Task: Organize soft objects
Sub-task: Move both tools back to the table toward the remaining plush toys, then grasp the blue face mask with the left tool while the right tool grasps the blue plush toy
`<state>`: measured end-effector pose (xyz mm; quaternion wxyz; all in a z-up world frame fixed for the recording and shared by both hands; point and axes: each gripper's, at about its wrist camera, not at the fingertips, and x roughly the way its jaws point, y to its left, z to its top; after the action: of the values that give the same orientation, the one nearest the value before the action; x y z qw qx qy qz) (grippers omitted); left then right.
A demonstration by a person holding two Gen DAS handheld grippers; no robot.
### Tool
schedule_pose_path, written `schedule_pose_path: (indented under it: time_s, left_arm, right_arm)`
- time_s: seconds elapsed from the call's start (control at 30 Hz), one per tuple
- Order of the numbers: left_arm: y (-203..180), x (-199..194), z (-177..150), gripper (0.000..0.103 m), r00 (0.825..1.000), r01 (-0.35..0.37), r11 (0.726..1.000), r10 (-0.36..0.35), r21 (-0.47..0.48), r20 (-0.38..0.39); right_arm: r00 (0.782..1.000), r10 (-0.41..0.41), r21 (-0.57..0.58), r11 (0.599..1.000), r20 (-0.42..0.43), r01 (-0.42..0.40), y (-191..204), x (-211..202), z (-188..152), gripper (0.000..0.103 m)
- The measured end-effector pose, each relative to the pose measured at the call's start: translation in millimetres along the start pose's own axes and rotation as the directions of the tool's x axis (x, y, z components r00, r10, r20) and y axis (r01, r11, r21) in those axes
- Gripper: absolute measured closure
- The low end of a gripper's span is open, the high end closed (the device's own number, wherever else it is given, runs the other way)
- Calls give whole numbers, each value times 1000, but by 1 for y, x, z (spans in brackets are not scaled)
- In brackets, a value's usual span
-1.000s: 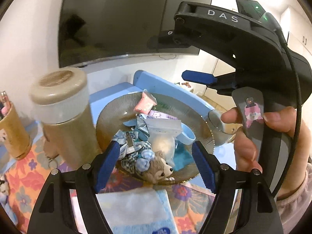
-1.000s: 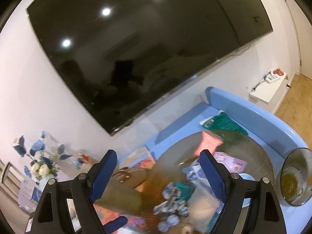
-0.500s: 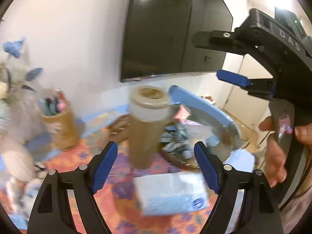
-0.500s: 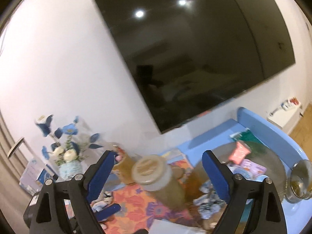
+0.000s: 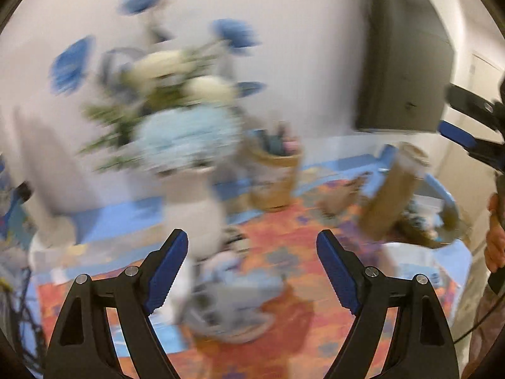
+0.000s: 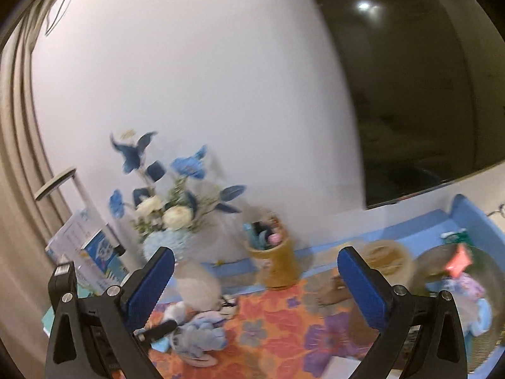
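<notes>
- The left wrist view is strongly blurred; the flower bouquet point(image 5: 176, 101) and the pale plush toy point(image 5: 221, 290) below it are only smears, and what kind of toy it is I cannot tell; the right gripper point(image 5: 464, 132) is cut off at the right edge, with part of a hand point(image 5: 495, 237).
- A second ago both cameras looked at the glass plate point(image 6: 492, 341) with the soft things; now both face the bouquet side, and the plate sits at the right border.
- The left gripper point(image 5: 252, 268) has its jaws apart and opening, nothing between them; the right gripper's jaws are also wide and opening, empty.
- Only the right wrist view shows clearly the soft toys point(image 6: 199, 331) lying on the flowered cloth point(image 6: 277, 325) of the tabletop, the pen cup point(image 6: 274, 259), and the curtain point(image 6: 19, 158).
</notes>
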<state>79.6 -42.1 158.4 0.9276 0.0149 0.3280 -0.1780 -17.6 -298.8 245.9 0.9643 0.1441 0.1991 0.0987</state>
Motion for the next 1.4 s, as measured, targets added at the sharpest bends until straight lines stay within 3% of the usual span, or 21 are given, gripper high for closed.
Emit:
schedule_pose_path:
  time_s: [0.23,0.37,0.5,0.77,1.0,1.27,1.4]
  left_arm:
    - [74,-2,-35,20,997,-79,993,78,-89,-22]
    - [97,5,-57,20,993,-112,989,107,-98,-52]
    - [110,18,-78,20,994,-88,989,79,-118,-78]
    - [113,48,-104,20,987,-49,995,35,-89,-159]
    - [118,69,-118,20,978,-19,991,-9,-132,-210]
    - [122,79,-124,18,979,-30,991,3,-128,-204]
    - [117,84,-124,7,977,-33,995,13,-92,-214]
  right_arm:
    - [992,128,-9,992,-15,-128,49,48,-36,0]
    - [980,168,-9,985,-105,-170,76,86,-60,0]
    - [963,173,-9,984,-206,-178,92,117,-88,0]
    - [937,142,33,990,-318,-139,87,158,-143,0]
    - [925,107,15,994,-366,-108,84,183,-164,0]
    - [903,84,16,996,-421,-85,76,208,-185,0]
    - [897,168,115,985,-409,-132,62,215,-192,0]
